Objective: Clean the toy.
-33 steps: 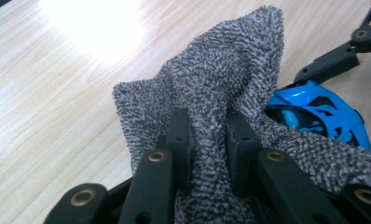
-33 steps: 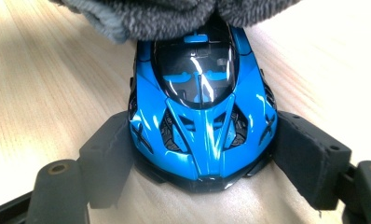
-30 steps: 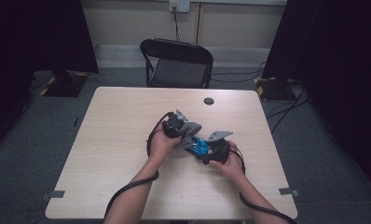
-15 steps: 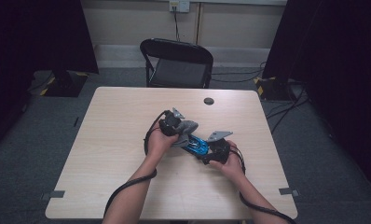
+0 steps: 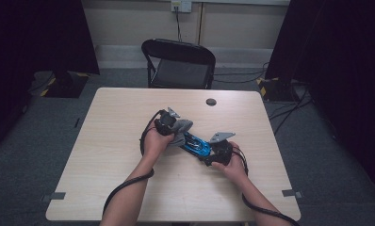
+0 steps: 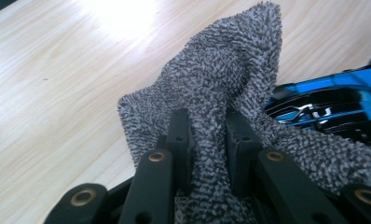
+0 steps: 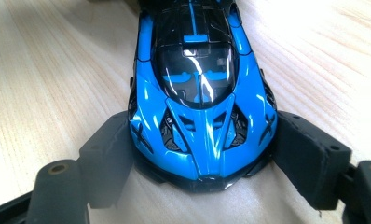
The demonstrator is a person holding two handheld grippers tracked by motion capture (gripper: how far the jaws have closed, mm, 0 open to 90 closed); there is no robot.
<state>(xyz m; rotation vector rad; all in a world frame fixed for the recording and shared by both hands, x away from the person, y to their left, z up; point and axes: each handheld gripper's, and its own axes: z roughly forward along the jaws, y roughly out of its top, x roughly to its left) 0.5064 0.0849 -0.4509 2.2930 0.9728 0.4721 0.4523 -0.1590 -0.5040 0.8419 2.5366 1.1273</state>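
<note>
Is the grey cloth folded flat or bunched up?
Bunched up. The grey cloth is pinched between the left gripper's jaws and rises in a crumpled peak beside the blue toy car.

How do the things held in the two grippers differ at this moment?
The grey cloth is soft and nubby, bunched between the left gripper's jaws; the blue toy car is hard and glossy, clamped by its nose between the right gripper's jaws. The cloth stands up in a limp peak; the car lies level on the table. The cloth drapes against the car. Both are gripped.
</note>
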